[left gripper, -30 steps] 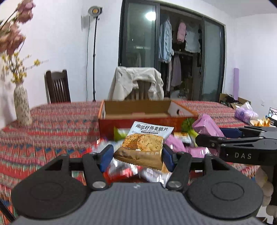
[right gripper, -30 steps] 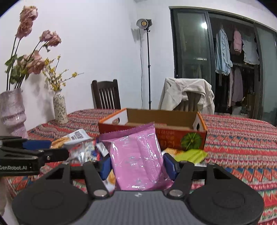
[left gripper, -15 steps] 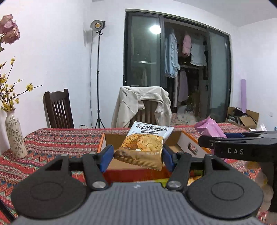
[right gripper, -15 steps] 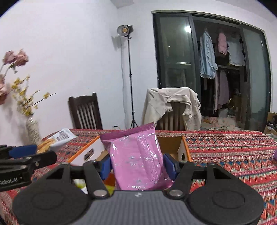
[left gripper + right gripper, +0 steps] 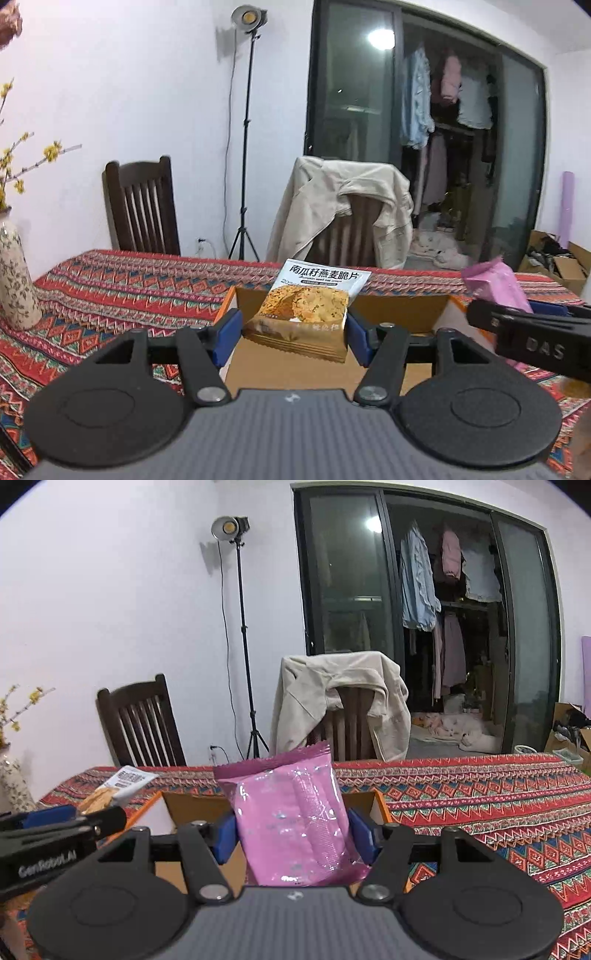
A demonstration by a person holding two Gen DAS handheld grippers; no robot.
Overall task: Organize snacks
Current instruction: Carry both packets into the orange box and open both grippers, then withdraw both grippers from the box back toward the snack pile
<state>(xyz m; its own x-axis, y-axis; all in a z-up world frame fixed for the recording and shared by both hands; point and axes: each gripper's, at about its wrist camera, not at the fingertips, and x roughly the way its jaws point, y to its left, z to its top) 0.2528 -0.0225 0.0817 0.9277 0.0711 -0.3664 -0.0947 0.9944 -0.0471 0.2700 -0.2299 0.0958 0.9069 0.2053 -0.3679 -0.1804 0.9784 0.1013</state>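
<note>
My left gripper is shut on a cracker packet, white on top and brown below, held above the open cardboard box. My right gripper is shut on a pink snack bag, also over the box. In the left wrist view the right gripper with the pink bag is at the right. In the right wrist view the left gripper with the cracker packet is at the left. The snack pile is hidden below both cameras.
The table wears a red patterned cloth. A patterned vase stands at its left edge. A dark wooden chair, a chair draped with a beige jacket and a light stand are behind the table.
Both grippers have risen from the snack pile and moved forward over the box, each still holding its packet. The pile has dropped out of view.
</note>
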